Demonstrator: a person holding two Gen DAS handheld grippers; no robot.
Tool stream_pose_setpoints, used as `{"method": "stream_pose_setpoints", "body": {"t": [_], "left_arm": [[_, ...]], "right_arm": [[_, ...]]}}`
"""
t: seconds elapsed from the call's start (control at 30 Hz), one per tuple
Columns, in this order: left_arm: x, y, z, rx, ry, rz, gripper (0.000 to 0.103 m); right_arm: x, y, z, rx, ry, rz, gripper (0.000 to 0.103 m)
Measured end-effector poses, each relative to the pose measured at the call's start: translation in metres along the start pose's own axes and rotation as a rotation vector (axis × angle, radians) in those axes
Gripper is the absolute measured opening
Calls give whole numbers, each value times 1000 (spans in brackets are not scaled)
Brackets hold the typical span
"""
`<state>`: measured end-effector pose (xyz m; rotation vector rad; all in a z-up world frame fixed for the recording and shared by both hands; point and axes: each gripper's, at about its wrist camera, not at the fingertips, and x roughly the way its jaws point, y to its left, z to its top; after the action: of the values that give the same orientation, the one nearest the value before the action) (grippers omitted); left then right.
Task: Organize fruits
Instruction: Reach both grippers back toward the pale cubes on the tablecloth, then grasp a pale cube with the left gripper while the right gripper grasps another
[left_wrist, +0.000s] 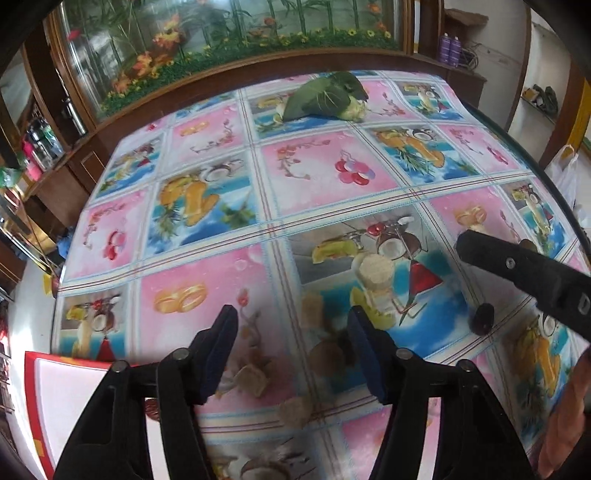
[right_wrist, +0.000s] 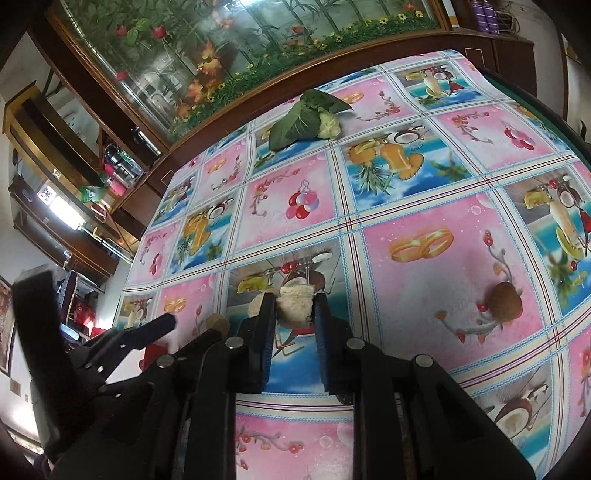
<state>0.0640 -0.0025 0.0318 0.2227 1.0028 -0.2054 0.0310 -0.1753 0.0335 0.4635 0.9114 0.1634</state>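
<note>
While both grippers hang over the patterned tablecloth (left_wrist: 314, 177), the parts read as follows.

Right gripper (right_wrist: 294, 306): fingers closed on a pale, rough-cut fruit piece (right_wrist: 295, 304), lifted just above the cloth.
Left gripper (left_wrist: 291, 325): fingers spread wide, nothing between them; several tan fruit pieces lie on the cloth below.
Cut pieces: one cube (left_wrist: 255, 380) between the left fingers, another (left_wrist: 295, 411) nearer the camera.
Round brown fruit (right_wrist: 504, 301): on a pink square, right of the right gripper, well apart from it.
Small dark fruit (left_wrist: 484, 318): on the cloth, right of the left gripper.
Leafy vegetable (left_wrist: 325, 98): far edge of the table, by the glass cabinet (left_wrist: 221, 48).
Red-rimmed tray (left_wrist: 66, 398): near left corner, beside the left gripper.
</note>
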Motion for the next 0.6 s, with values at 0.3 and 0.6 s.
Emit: {"method": "stream_pose_setpoints", "body": {"t": [0.3,0.6], "left_arm": [[23,-5,8,-25,89,-98,17],[16,-2,10,-45,57,-99,13]], "right_arm": [[-1,-1,0,14,6,15,22],[-4,0,0,10,-15,8,22]]}}
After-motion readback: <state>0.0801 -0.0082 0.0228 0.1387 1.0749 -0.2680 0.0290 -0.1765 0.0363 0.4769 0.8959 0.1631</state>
